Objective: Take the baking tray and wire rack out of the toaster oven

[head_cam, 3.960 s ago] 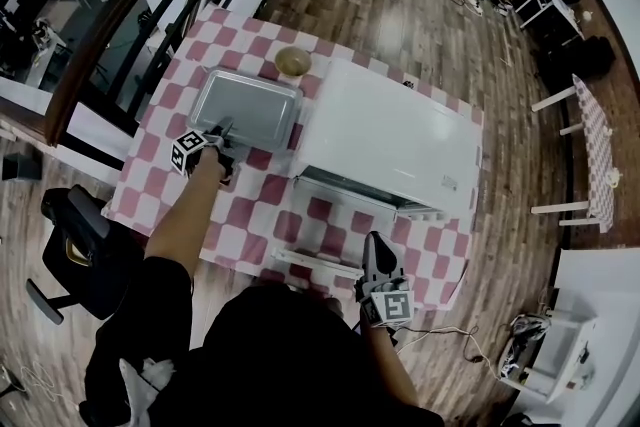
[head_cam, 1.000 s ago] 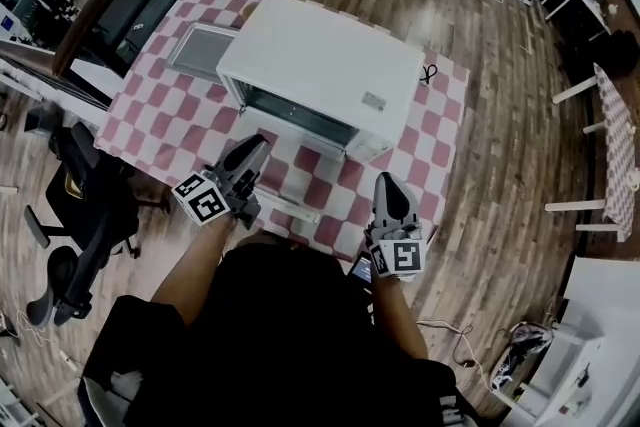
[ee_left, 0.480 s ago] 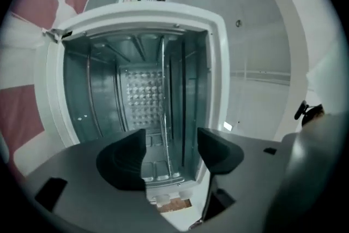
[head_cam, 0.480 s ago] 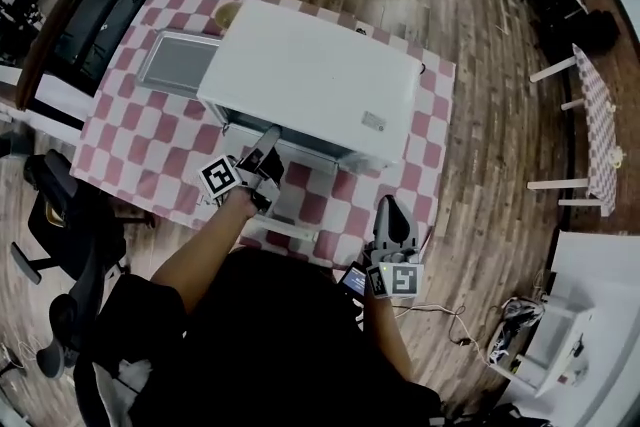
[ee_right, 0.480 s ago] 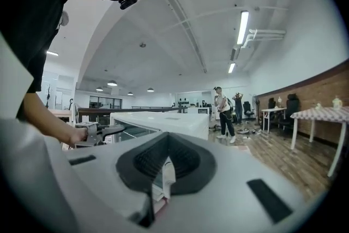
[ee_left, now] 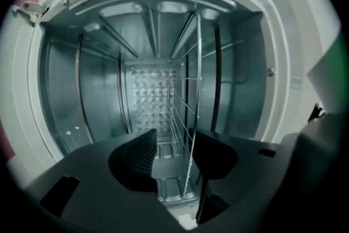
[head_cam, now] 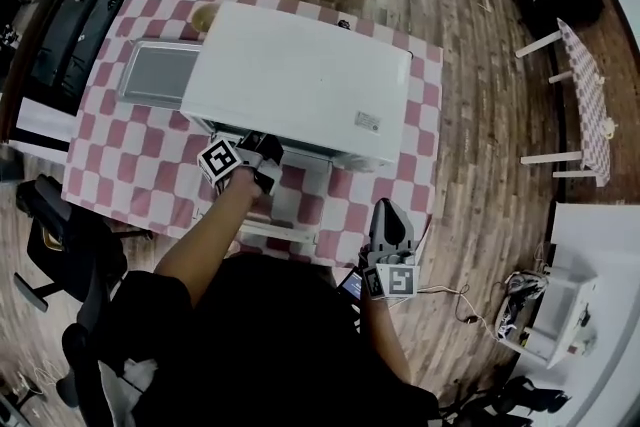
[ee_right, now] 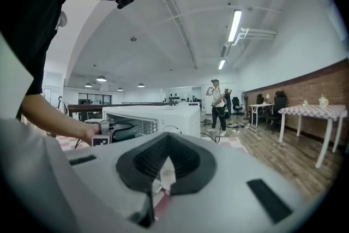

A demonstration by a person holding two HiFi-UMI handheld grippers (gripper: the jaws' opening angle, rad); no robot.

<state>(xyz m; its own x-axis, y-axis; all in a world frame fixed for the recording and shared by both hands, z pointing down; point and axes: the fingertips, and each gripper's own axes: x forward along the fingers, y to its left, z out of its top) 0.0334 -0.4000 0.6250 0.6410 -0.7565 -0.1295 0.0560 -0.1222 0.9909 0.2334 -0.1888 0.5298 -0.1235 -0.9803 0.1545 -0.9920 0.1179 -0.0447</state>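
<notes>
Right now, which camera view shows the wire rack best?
The left gripper view: it looks straight into the open toaster oven, where the wire rack shows clearly. In the head view the oven's top hides the rack. In the right gripper view the oven is distant and the rack cannot be made out.

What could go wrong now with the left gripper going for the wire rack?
The left gripper has just been closing its jaws with a thin wire of the wire rack between them, nearer one jaw; it may slip out or get pinched off centre. A skewed pull might jam the rack against the walls of the toaster oven. The right gripper, shut, is held back, so nothing steadies the oven; it may slide.
</notes>
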